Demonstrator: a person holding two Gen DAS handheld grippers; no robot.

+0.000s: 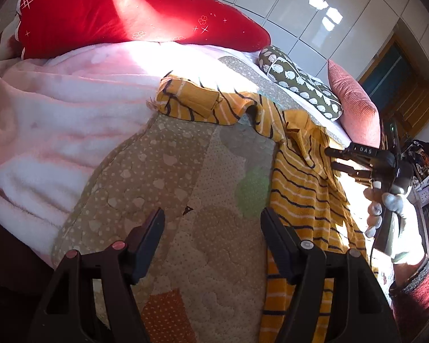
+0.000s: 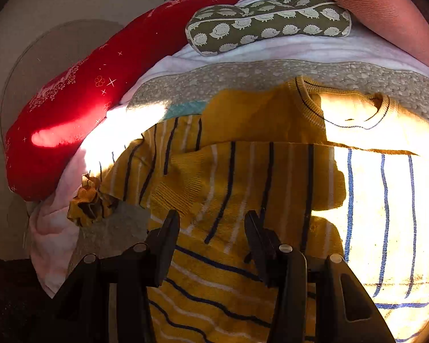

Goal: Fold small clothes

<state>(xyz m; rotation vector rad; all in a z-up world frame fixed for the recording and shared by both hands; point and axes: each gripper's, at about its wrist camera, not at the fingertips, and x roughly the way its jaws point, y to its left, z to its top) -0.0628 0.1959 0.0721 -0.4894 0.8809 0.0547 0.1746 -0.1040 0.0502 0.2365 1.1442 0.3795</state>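
From the left wrist, the left claw [image 1: 211,243] gapes empty over the bed quilt [image 1: 168,177], the yellow striped sweater [image 1: 300,188] lying rightward under the right claw [image 1: 333,158]; from the right wrist, that right claw [image 2: 211,240] hovers open directly above the sweater's body, clearly nearer.

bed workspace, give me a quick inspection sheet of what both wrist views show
Surface: patchwork quilt on a bed, strong sun patches.
Job's things: yellow striped sweater spread out, one sleeve lying outward.
Clutter: red cushion, hedgehog-print pillow, pink corduroy cushion, pink blanket.
Grippers: left gripper open over the quilt; right gripper open over the sweater.
Cables: nothing seen.
Surroundings: white cabinet doors, wooden door.
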